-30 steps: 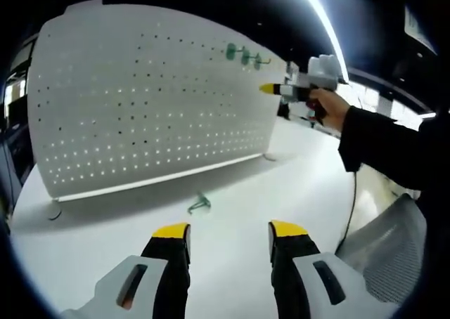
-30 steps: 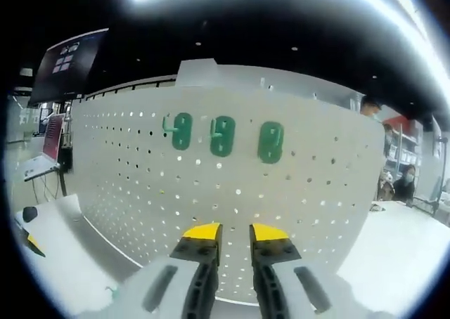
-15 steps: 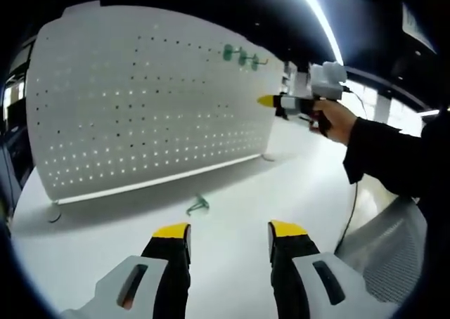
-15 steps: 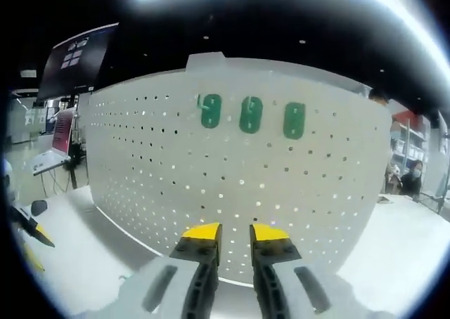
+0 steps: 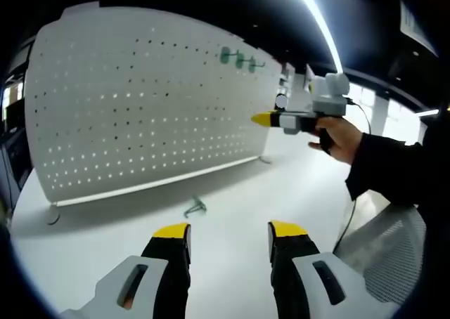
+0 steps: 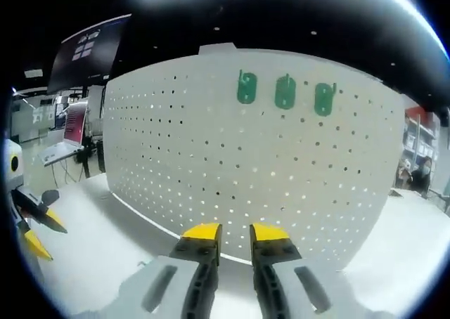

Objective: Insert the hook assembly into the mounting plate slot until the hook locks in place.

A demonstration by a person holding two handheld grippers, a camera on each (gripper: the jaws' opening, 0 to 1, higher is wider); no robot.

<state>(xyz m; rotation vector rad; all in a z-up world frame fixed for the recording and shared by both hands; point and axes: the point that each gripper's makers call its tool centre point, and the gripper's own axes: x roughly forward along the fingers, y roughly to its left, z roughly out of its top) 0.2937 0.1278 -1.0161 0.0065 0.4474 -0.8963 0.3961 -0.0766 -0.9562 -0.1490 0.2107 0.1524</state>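
A white pegboard (image 5: pixel 148 101) stands upright on the white table (image 5: pixel 232 192). Three green hooks (image 5: pixel 239 59) hang near its upper right corner; in the right gripper view the same hooks (image 6: pixel 285 92) sit in a row on the pegboard (image 6: pixel 211 150). One loose green hook (image 5: pixel 195 208) lies on the table in front of the board. My left gripper (image 5: pixel 230 231) hovers open and empty, short of that hook. A hand holds my right gripper (image 5: pixel 261 119) in the air before the board, below the hung hooks. Its jaws (image 6: pixel 235 232) stand nearly together with nothing between them.
The pegboard rests on small feet (image 5: pixel 53 213) by the table's left edge. A grey mesh chair (image 5: pixel 394 249) stands beyond the table at right. My left gripper (image 6: pixel 39 228) pokes in at the left edge of the right gripper view. A monitor (image 6: pixel 88 48) hangs behind the board.
The right gripper has drawn back from the hung hooks and dropped lower, so the board looks farther in its view. The left gripper and the loose hook have stayed put.
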